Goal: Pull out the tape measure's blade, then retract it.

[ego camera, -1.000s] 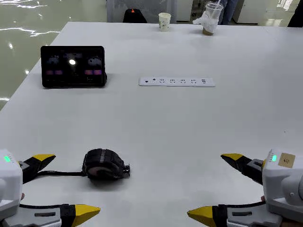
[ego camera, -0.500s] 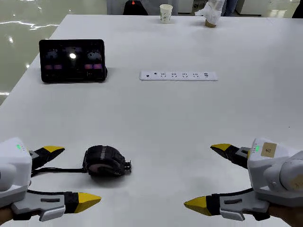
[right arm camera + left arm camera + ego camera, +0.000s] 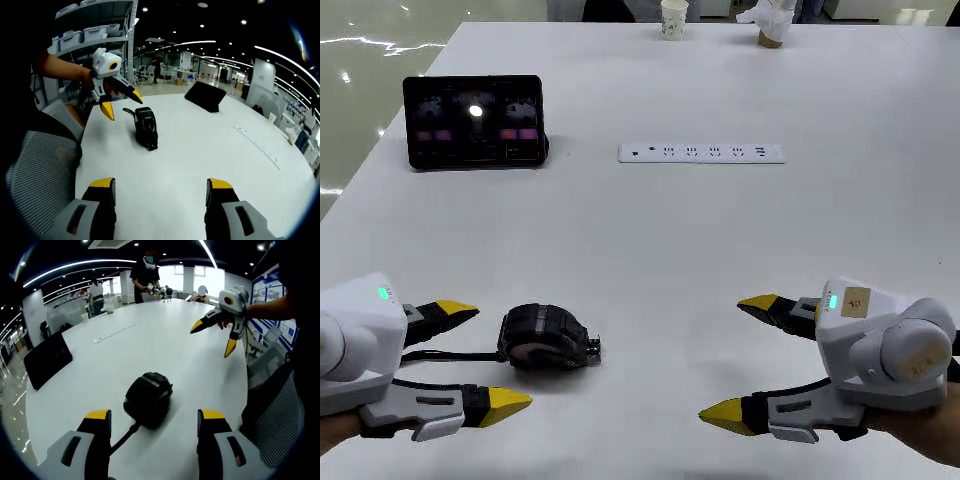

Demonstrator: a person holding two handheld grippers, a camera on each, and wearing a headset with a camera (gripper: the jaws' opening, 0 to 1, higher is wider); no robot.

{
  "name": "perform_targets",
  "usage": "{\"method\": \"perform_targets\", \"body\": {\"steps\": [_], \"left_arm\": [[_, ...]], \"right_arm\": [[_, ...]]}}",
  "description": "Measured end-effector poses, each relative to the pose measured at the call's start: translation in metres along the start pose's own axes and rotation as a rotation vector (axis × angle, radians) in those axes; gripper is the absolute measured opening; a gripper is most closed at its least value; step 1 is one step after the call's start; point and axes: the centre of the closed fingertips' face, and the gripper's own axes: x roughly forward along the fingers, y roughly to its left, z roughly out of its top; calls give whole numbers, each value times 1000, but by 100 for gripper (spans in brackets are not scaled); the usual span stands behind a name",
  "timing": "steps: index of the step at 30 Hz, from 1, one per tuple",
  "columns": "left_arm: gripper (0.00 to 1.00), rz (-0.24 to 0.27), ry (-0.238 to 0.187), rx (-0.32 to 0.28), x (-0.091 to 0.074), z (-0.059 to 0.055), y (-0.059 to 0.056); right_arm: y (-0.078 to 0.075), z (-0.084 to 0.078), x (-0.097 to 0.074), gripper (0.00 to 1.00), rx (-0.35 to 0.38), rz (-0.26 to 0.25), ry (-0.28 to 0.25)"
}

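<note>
Tape measure (image 3: 545, 338) lies on the white table (image 3: 650, 230), blade not yet drawn, just ahead of the left gripper (image 3: 498, 354), which has edged closer, jaws spread and empty; the right gripper (image 3: 725, 356), likewise released, has drawn inward; a grasp looks imminent.

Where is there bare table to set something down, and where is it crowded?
Widest bare patch: between the power strip, the tablet and the tape measure. Also bare: table between tape measure and right gripper. Crowded: left gripper, with the tape measure just ahead of its open jaws.
</note>
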Motion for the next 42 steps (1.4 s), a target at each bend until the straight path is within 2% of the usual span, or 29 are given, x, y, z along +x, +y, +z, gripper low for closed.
{"method": "perform_targets", "body": {"steps": [5, 14, 20, 24, 32, 42], "left_arm": [[60, -19, 15, 15, 4, 0, 3], [48, -67, 44, 94, 12, 2, 6], [44, -90, 69, 148, 18, 1, 10], [43, -107, 99, 187, 21, -2, 11], [40, -135, 146, 239, 27, -7, 15], [37, -167, 169, 278, 32, -5, 19]], "right_arm": [[1, 1, 9, 66, -41, 33, 9], [2, 9, 26, 55, -144, 93, 8], [4, 14, 39, 47, -194, 126, 9], [6, 18, 49, 41, -257, 151, 18], [11, 24, 70, 34, -310, 198, 31], [14, 27, 95, 29, -338, 254, 57]]}}
